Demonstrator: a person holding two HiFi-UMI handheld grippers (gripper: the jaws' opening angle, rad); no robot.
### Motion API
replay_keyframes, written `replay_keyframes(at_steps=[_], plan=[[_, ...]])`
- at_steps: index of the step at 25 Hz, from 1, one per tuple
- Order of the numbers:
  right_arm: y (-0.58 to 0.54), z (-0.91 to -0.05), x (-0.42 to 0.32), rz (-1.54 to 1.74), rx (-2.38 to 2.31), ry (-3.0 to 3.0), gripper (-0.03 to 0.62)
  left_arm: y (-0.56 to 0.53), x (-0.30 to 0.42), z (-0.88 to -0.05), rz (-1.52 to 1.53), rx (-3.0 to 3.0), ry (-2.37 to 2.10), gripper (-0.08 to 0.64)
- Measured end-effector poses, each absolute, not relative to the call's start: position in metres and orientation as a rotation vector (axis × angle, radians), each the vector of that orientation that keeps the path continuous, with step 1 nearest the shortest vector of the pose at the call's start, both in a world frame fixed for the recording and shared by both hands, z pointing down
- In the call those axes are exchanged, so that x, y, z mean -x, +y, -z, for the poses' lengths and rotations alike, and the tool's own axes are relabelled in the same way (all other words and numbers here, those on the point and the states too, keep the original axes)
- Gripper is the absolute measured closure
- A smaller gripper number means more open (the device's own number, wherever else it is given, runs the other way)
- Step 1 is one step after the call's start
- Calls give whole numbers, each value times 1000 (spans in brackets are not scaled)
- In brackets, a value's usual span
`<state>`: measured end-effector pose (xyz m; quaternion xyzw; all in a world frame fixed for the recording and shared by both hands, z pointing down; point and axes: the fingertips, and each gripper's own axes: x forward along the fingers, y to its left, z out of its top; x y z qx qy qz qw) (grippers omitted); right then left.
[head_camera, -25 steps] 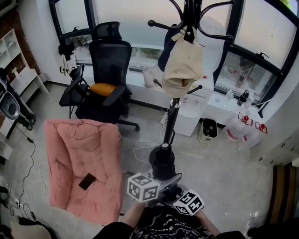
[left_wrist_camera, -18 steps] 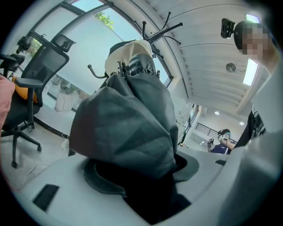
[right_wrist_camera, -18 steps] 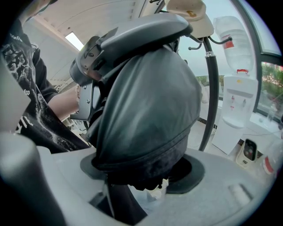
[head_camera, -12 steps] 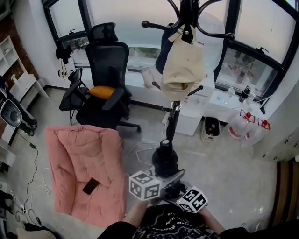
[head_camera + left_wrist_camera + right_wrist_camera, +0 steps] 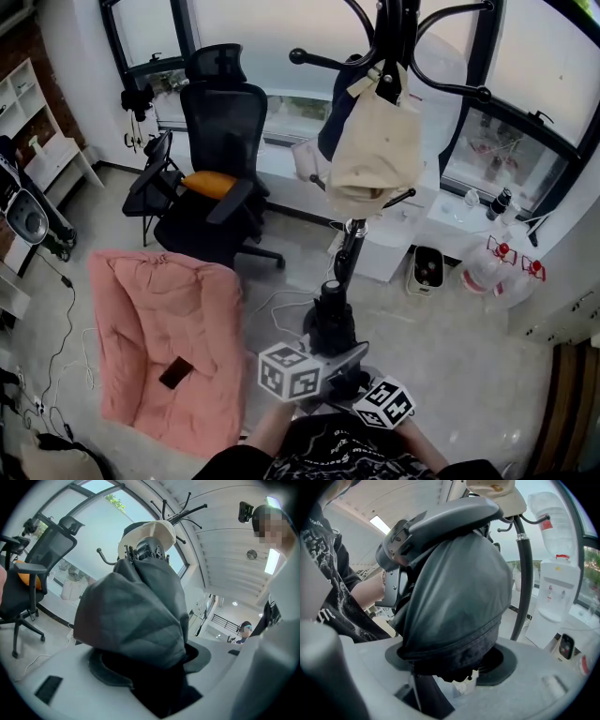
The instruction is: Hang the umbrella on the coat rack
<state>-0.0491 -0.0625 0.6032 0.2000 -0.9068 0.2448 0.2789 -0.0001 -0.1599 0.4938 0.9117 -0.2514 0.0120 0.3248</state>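
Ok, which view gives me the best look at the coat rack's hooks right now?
Head view: the coat rack shows its pole and spread hooks, a beige bag hanging on one. Left gripper view shows only small hook tips above the umbrella; right gripper view only a stretch of pole.

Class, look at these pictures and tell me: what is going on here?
A person grips a folded dark umbrella with both the left tool and the right tool, standing in front of the coat rack. A cream bag hangs from the rack's hooks. The umbrella is not yet on a hook.
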Motion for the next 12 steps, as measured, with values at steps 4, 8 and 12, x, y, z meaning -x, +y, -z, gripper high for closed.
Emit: replay_keyframes(at_steps=[4, 8, 12], plan=[[-65, -608, 45, -678, -500, -2429, 267, -166, -3, -501, -39, -2361, -680, 282], [-66, -610, 42, -697, -476, -2428, 266, -169, -5, -506, -41, -2339, -691, 282], [-64, -614, 42, -714, -450, -2425, 265, -169, -4, -512, -45, -2316, -702, 282]])
